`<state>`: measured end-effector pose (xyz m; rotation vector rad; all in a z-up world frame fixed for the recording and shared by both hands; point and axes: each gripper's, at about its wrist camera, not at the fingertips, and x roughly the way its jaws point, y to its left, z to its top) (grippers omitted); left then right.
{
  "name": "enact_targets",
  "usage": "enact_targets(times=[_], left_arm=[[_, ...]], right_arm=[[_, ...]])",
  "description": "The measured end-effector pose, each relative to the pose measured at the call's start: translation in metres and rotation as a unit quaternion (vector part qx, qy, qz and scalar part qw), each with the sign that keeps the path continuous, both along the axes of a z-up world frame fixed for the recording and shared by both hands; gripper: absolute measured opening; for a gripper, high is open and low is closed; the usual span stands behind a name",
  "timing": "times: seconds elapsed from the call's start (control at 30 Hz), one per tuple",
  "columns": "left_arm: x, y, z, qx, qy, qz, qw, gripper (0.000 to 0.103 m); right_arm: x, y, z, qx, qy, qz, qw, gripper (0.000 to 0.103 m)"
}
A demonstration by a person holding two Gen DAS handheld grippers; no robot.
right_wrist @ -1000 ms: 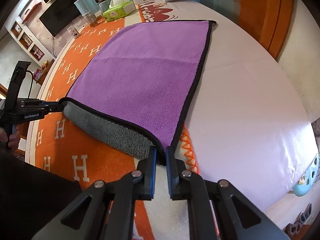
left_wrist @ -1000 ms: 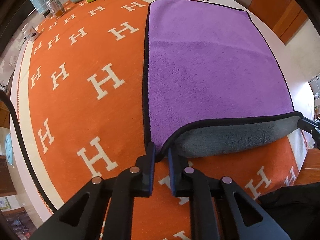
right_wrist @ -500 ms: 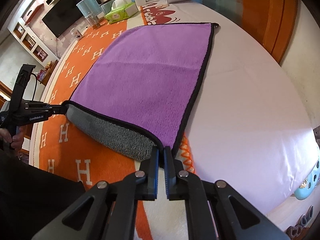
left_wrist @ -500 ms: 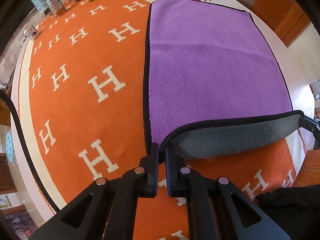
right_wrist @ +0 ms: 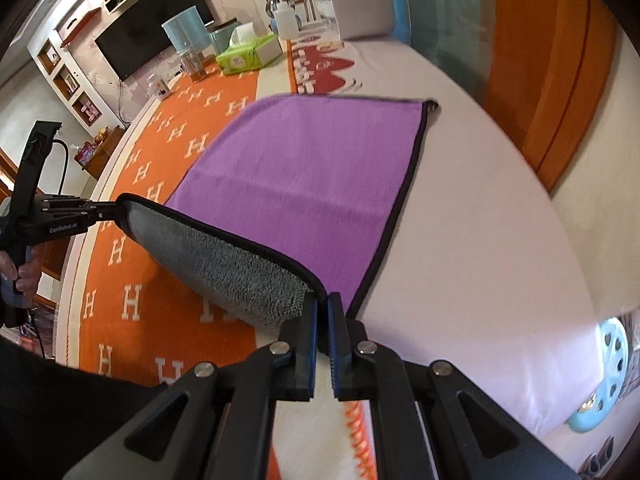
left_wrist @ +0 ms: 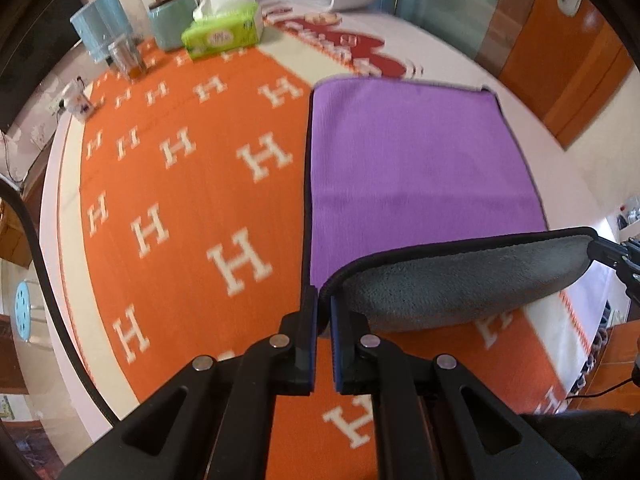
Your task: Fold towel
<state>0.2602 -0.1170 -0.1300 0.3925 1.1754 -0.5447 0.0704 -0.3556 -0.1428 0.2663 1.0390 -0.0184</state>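
Both near corners of the purple towel [left_wrist: 420, 168] pinched, left gripper [left_wrist: 324, 308], right gripper [right_wrist: 323, 308]; television [right_wrist: 152, 50] only in right view.

we see the towel [left_wrist: 416, 168] lying on the right part of the table [right_wrist: 500, 220], its near edge lifted off the cloth [left_wrist: 180, 184] and hanging between the left gripper [left_wrist: 324, 304] at its left corner and the right gripper [right_wrist: 323, 300] at its right corner. behind the towel, toward the far left of the table, a tissue pack [left_wrist: 222, 32] sits with a glass [left_wrist: 126, 58] to its left. the far edge of the towel rests flat on the table.
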Motion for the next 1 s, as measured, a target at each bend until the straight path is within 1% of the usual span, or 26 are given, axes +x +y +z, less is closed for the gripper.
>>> enact_targets(times=[0.27,0.43,0.5,0.57,0.7,0.83,0.9,0.97,1.0], left_arm=[[0.034,-0.027,0.029,-0.031,-0.056,0.004,0.9980,0.003],[0.055,-0.042,0.042,-0.052,-0.090,0.013,0.9945,0.003],[0.064,-0.049,0.046,-0.061,-0.111,0.013,0.9919,0.003],[0.072,-0.057,0.048,-0.064,-0.131,0.016,0.9892,0.003],[0.088,-0.073,0.048,-0.078,-0.156,0.026,0.9844,0.003],[0.102,-0.087,0.041,-0.083,-0.172,0.039,0.9809,0.003],[0.109,-0.095,0.034,-0.079,-0.168,0.030,0.9821,0.003],[0.116,-0.099,0.028,-0.079,-0.164,0.030,0.9828,0.004],[0.118,-0.100,0.026,-0.080,-0.160,0.032,0.9833,0.005]], right_arm=[[0.033,-0.023,0.026,-0.036,-0.054,-0.014,0.998,0.005],[0.055,-0.040,0.041,-0.058,-0.092,-0.027,0.994,0.005],[0.064,-0.045,0.046,-0.067,-0.106,-0.032,0.992,0.005],[0.073,-0.050,0.050,-0.080,-0.120,-0.036,0.989,0.005],[0.093,-0.062,0.052,-0.101,-0.143,-0.053,0.983,0.005],[0.111,-0.068,0.050,-0.136,-0.157,-0.065,0.976,0.005],[0.119,-0.071,0.048,-0.152,-0.161,-0.068,0.973,0.005],[0.129,-0.074,0.047,-0.167,-0.164,-0.072,0.970,0.005],[0.133,-0.075,0.046,-0.172,-0.164,-0.073,0.969,0.007]])
